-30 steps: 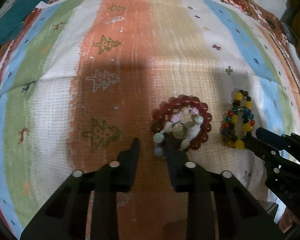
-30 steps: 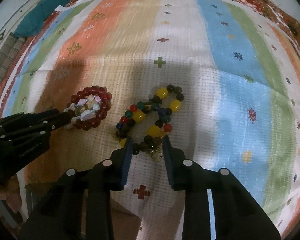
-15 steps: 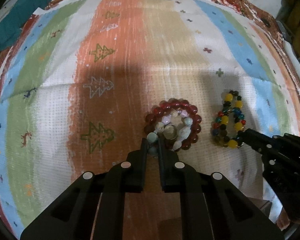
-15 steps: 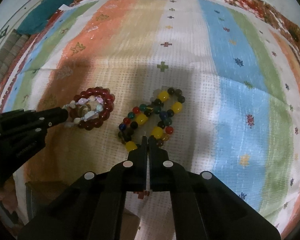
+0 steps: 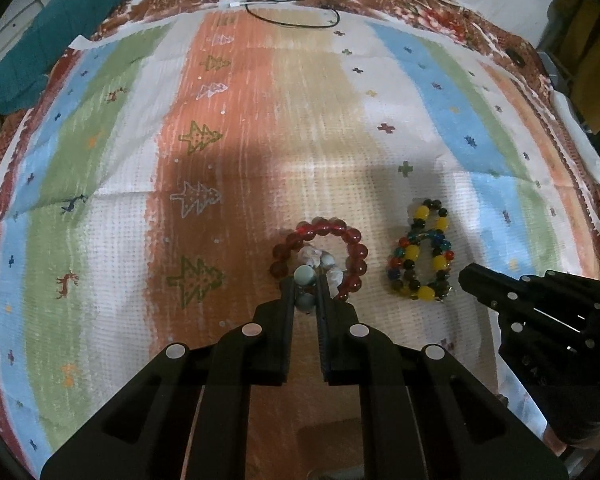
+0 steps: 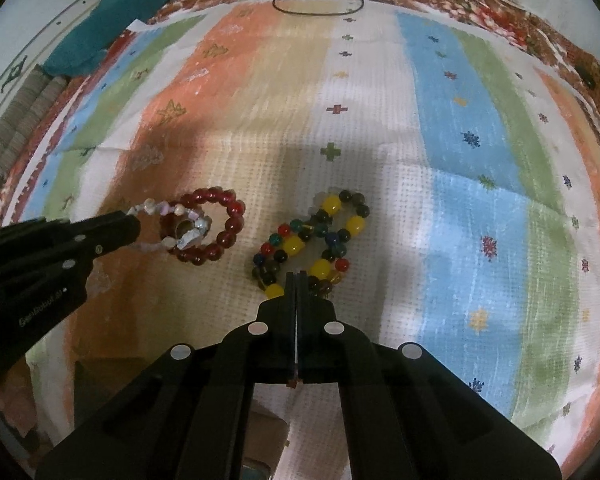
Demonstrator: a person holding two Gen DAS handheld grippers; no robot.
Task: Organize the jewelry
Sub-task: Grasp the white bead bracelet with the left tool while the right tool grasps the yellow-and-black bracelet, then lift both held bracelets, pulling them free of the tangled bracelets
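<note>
1. over the last second both tongs went from apart to closed. the left gripper (image 5: pixel 305 286) was open beside the pale bead bracelet (image 5: pixel 305 276); now its jaws are narrow and clamp that strand's pale green beads.
2. that strand lies partly inside the red bead bracelet (image 5: pixel 320 254), at about 12 o'clock from the left tips; in the right wrist view it looks drawn out toward 9 o'clock, over the red ring's rim.
3. the right gripper (image 6: pixel 296 280) has pinched nearly flat at the near end of the multicolour bead bracelet (image 6: pixel 312 240), which lies at 12 o'clock from it on the striped cloth (image 6: pixel 460 140). whether it grips the cord, i cannot tell.
4. likely meaning: both pieces are secured for pulling apart.
</note>
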